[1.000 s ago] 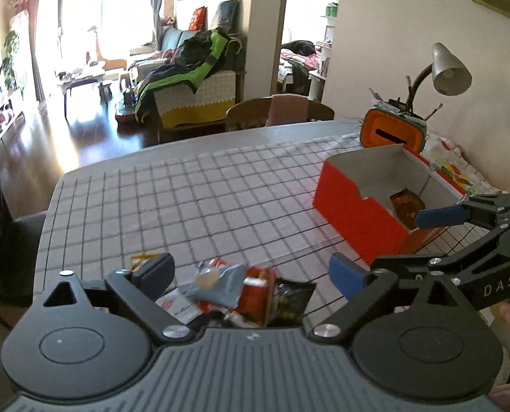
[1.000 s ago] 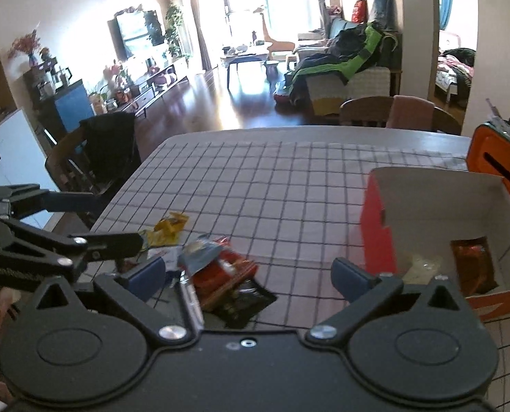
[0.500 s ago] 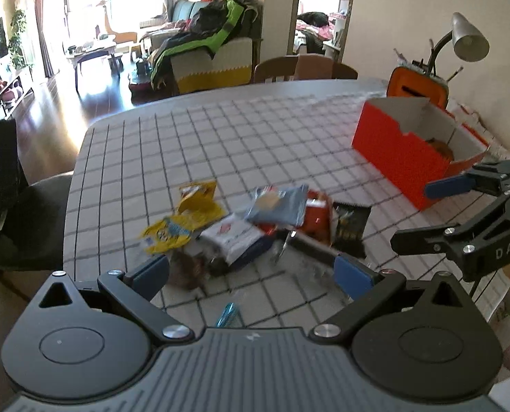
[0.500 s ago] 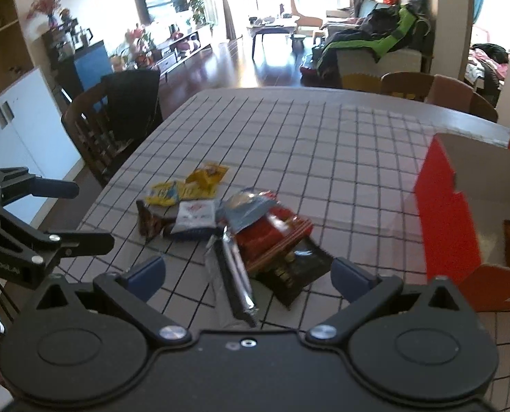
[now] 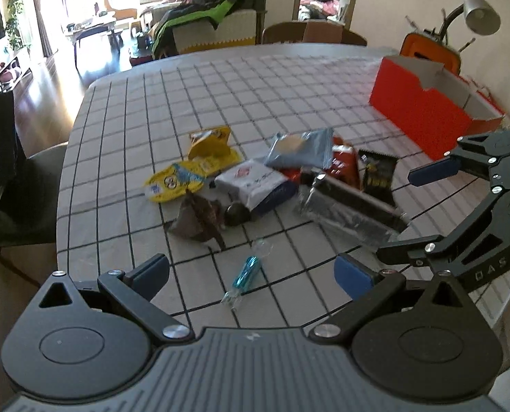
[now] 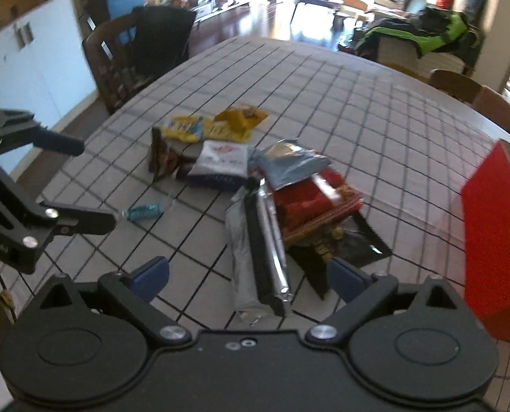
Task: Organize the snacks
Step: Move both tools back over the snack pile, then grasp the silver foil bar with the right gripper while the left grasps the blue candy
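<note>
On our right tool (image 5: 395, 214) we read "DAS", jaws closing on nothing; left tool (image 5: 251, 269) spread; snacks (image 5: 272, 178) crowd the gridded counter (image 5: 220, 89), red box (image 5: 423, 113) nearby.

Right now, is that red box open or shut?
Open. The red box has no lid over it, and its pale inner walls show from above in the left wrist view. What lies inside cannot be seen.

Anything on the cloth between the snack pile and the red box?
No. In the left wrist view, only bare checked tablecloth separates the snack pile from the red box.
</note>
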Demonstrator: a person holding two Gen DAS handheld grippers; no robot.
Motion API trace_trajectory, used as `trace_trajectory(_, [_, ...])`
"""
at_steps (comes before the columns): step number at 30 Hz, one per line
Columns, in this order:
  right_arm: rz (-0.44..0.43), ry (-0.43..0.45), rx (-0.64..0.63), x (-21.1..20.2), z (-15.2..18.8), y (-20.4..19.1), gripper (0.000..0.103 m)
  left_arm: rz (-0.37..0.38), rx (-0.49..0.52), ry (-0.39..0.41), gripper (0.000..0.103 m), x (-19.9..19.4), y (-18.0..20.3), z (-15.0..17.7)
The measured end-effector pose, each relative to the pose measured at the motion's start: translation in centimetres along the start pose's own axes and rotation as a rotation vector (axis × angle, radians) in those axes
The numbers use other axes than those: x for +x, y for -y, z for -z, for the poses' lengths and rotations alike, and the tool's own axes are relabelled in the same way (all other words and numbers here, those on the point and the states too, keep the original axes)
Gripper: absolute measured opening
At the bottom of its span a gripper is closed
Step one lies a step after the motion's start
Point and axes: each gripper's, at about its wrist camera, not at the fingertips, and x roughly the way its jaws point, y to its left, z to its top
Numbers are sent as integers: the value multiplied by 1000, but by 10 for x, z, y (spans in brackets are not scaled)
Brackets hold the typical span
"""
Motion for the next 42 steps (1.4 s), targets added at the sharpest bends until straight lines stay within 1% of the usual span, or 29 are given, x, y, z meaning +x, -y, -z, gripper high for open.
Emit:
trace_trajectory(5, [3,-29,-55,18,-2,-8,91,-14,-12,-11,102,16,-5,4])
trace_trajectory(7, [17,-42,-63,25,-2,-9,88,-17,-15,-20,102,22,-6,4])
trace_trajectory(10, [23,-51,-67,32,-3,-9,85,-12,-24,-9,102,26,-9,2])
trace_trajectory(11, [25,-54,-66,34,-3,-9,84,-9,-31,-21,100,29,-10,0])
trace_trajectory(13, [29,-61,-60,37,-4,-7,82,-7,-37,-65,93,39,-11,-3])
trace_trajectory(15, [27,-67,-53,40,-4,-6,81,6,-43,-101,83,47,-11,-5])
trace_trajectory(16, [26,-70,-49,41,-5,-6,80,11,-45,-120,81,51,-11,-6])
trace_trajectory(18, [21,-76,-39,44,-5,-4,76,21,-46,-143,69,57,-11,-6])
trace_trajectory(20, [16,-82,-33,46,-5,-2,73,30,-45,-162,64,61,-10,-7])
trace_trajectory(21, [18,-82,-32,46,-5,-2,70,33,-45,-167,60,63,-10,-8])
trace_trajectory(25, [16,-89,-24,49,-5,1,58,43,-31,-175,52,67,-7,-10])
trace_trajectory(26, [16,-90,-23,50,-4,1,56,40,-28,-175,49,67,-7,-10])
trace_trajectory(28, [14,-89,-20,50,-4,2,49,46,-24,-177,41,68,-6,-12])
trace_trajectory(29, [12,-88,-19,50,-4,2,47,46,-22,-178,36,67,-5,-12])
trace_trajectory(30, [11,-87,-17,49,-3,3,43,45,-18,-179,34,68,-5,-12])
trace_trajectory(33, [7,-79,-18,48,-2,2,40,30,-6,-174,32,68,-1,-11])
trace_trajectory(35, [3,-66,-20,45,-1,0,36,30,-4,-173,30,67,-1,-11])
trace_trajectory(37, [-9,-58,-11,43,-1,0,27,34,-14,-170,26,67,-2,-12])
trace_trajectory(39, [-29,-59,11,41,0,1,22,45,-25,-170,18,65,-3,-11])
trace_trajectory(42, [-42,-50,36,38,2,2,19,64,-43,-172,14,63,-3,-10])
